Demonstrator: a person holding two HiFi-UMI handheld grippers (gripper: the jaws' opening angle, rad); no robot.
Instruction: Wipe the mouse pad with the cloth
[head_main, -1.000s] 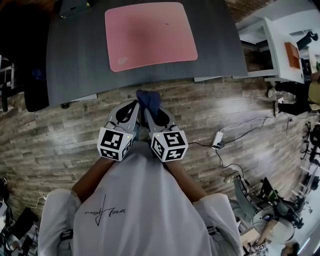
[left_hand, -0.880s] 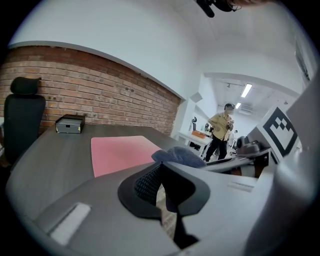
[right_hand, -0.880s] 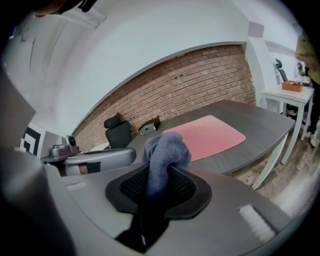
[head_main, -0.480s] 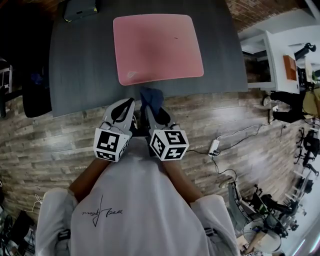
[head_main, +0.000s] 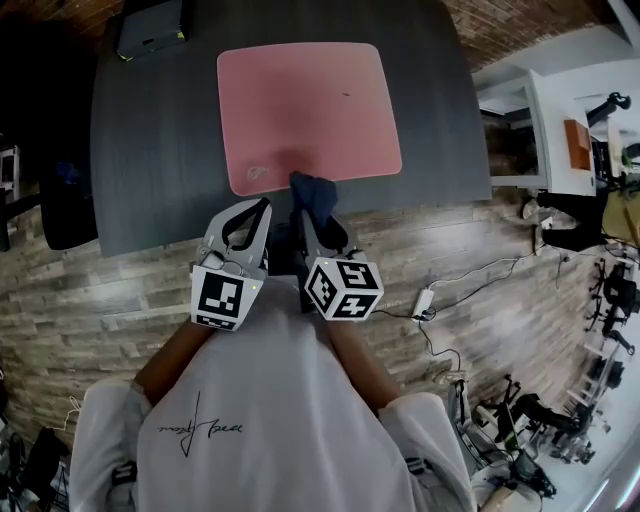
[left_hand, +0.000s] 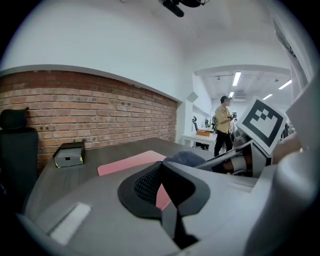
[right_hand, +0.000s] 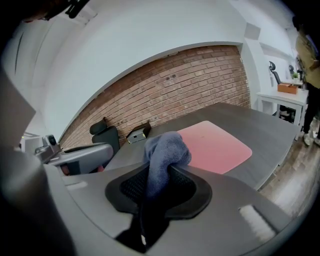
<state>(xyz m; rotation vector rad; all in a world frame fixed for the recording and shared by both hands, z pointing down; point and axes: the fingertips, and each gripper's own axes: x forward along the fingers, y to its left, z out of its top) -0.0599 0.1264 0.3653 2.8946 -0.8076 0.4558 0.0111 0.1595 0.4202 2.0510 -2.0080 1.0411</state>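
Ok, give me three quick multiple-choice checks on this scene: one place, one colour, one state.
1. Where does the small box stand?
A. On a chair.
B. At the far left corner of the table.
C. On the floor.
2. What colour is the mouse pad?
A. Green.
B. Pink.
C. Yellow.
3. How is the cloth now?
A. Spread flat on the pad.
B. Hanging off the table.
C. Clamped in the right hand-held gripper.
Answers: 1 B, the head view shows it there; 2 B, plainly pink; 3 C, its jaws pinch the blue cloth.
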